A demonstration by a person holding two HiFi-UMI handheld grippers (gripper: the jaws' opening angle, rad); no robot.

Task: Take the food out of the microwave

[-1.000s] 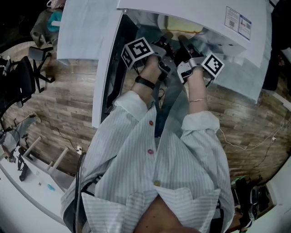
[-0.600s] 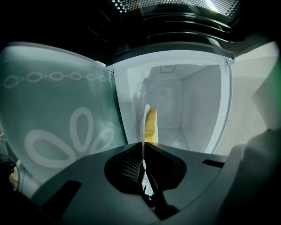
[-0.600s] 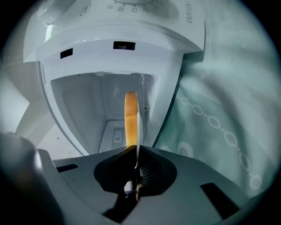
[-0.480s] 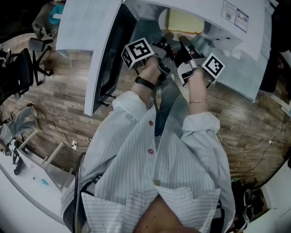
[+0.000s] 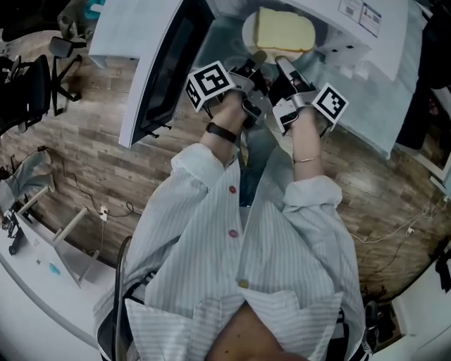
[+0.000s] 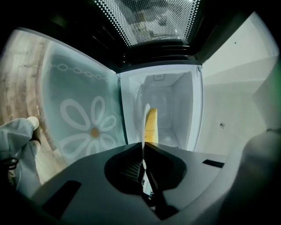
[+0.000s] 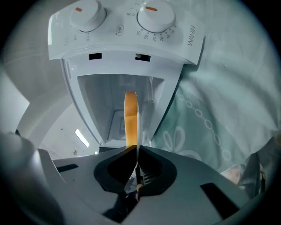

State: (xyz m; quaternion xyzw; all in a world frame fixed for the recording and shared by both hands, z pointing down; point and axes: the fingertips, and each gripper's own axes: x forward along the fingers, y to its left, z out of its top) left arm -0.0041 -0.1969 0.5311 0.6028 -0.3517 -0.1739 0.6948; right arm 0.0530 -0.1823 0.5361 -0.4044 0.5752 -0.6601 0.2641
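A white plate carrying a pale yellow slab of food sits at the mouth of the white microwave. My left gripper and right gripper are side by side at the plate's near rim, each shut on it. In the left gripper view the plate runs edge-on into the closed left gripper, with the food just right of it. In the right gripper view the plate is pinched the same way by the right gripper, with the food on its left.
The microwave door hangs open on the left. Two dials sit on the control panel beside the cavity. A teal cloth with flower print covers the table under the microwave. A wooden floor and a chair lie at left.
The plate and food now show much more fully in front of the microwave's top edge. Both grippers keep their hold on the rim and have barely moved.
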